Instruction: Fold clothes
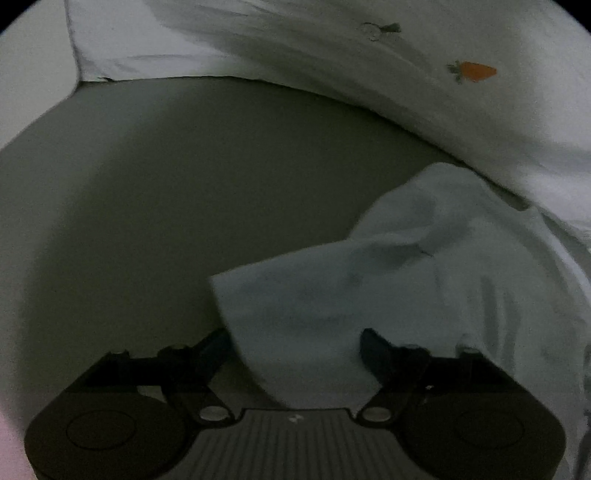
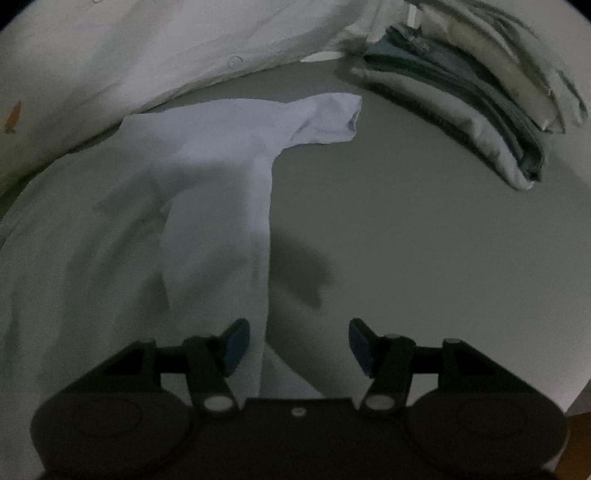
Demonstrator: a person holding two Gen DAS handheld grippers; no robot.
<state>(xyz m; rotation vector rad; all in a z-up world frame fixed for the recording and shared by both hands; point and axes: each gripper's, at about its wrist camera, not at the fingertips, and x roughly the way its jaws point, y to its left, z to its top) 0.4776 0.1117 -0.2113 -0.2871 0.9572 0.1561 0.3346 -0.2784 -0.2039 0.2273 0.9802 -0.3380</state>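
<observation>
Cloth fills most of what you see from both wrists: a pale blue-white garment [image 2: 221, 177] lies spread on the grey table [image 2: 424, 240], with one short sleeve [image 2: 332, 118] sticking out to the right in your right wrist view. A narrow fold of it runs down from the sleeve towards your right gripper [image 2: 299, 343].

Your right gripper's jaws stand wide apart. The edge of the garment passes between them, close to the left finger [image 2: 234, 341], while the right finger [image 2: 360, 341] sits over bare table. Neither pad presses on the fabric.

Your left gripper [image 1: 295, 347] also has its jaws spread. A corner of the same garment [image 1: 332, 295] drapes down between the fingers and covers the left fingertip; whether the pads touch the cloth, you cannot tell in this dim, blurred view.

Beyond the garment, across the far side of the table, lies a white piece of cloth with a small orange carrot print [image 1: 476, 71] and a round button or snap [image 1: 371, 30] near it. It touches or overlaps the far edge of the pale garment.

At the upper right of your right wrist view, a stack of folded clothes [image 2: 480, 103] in white, grey-blue and cream sits well apart from the sleeve.
</observation>
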